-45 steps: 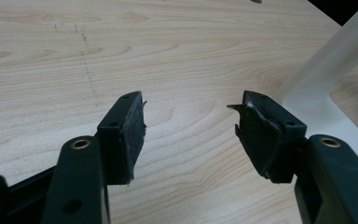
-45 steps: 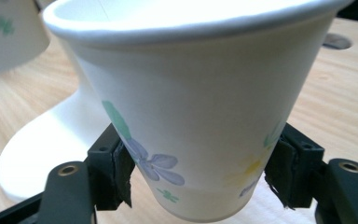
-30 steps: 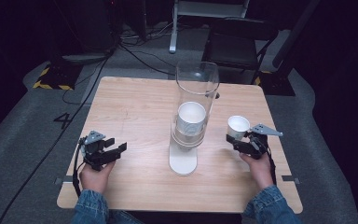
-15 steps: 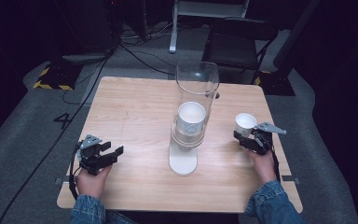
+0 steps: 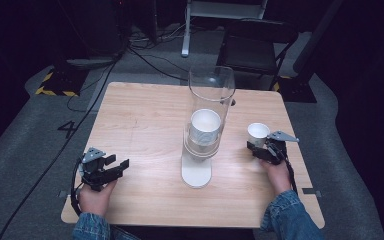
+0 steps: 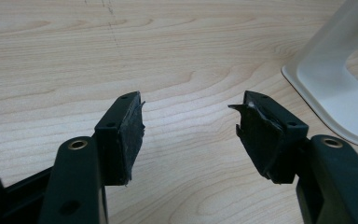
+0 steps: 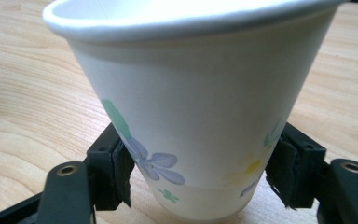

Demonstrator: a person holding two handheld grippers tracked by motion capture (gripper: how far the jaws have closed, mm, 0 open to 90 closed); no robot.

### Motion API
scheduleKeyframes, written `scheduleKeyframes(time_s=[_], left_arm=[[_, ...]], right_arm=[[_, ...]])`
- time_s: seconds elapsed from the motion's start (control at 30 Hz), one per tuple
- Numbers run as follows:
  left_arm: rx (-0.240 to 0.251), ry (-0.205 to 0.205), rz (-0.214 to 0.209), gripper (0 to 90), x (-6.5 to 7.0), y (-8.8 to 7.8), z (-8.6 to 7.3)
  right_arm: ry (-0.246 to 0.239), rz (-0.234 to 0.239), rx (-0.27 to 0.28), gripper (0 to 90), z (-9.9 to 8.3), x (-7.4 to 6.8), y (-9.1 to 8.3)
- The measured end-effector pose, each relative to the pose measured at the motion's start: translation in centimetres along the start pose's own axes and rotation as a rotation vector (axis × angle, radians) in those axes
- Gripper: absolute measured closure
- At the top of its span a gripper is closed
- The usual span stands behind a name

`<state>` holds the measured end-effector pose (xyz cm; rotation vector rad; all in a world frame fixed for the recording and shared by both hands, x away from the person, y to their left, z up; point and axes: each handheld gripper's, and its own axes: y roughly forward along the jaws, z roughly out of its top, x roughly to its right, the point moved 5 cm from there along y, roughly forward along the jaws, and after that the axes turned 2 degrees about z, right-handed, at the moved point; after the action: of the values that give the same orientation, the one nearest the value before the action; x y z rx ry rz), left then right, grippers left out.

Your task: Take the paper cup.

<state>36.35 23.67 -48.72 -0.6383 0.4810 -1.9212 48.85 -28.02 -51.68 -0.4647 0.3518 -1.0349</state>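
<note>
My black pads (image 6: 129,135) look matt and frayed, the table (image 5: 140,115) is pale smooth wood, the cup (image 7: 191,116) is flower-printed paper, and the tall tube (image 5: 211,90) is clear and glossy.

Grey floor (image 5: 25,150) — cables, black chair (image 5: 255,42)

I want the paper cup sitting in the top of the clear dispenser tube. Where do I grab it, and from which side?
Grip the paper cup just under its rolled rim, from above and the front. The clear tube walls it in behind and lower down, so only its top looks reachable. The open left gripper is free.
</note>
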Motion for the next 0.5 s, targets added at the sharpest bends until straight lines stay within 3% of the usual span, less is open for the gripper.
scheduleKeyframes(time_s=[0.37,0.5], left_arm=[[-0.006,0.001,-0.006,40.0,0.1,0.2,0.1],[-0.006,0.003,-0.006,40.0,0.1,0.3,0.1]], right_arm=[[0.000,0.013,-0.084,31.0,-1.0,0.0,0.6],[-0.037,0.005,-0.130,29.4,-1.4,0.0,0.8]])
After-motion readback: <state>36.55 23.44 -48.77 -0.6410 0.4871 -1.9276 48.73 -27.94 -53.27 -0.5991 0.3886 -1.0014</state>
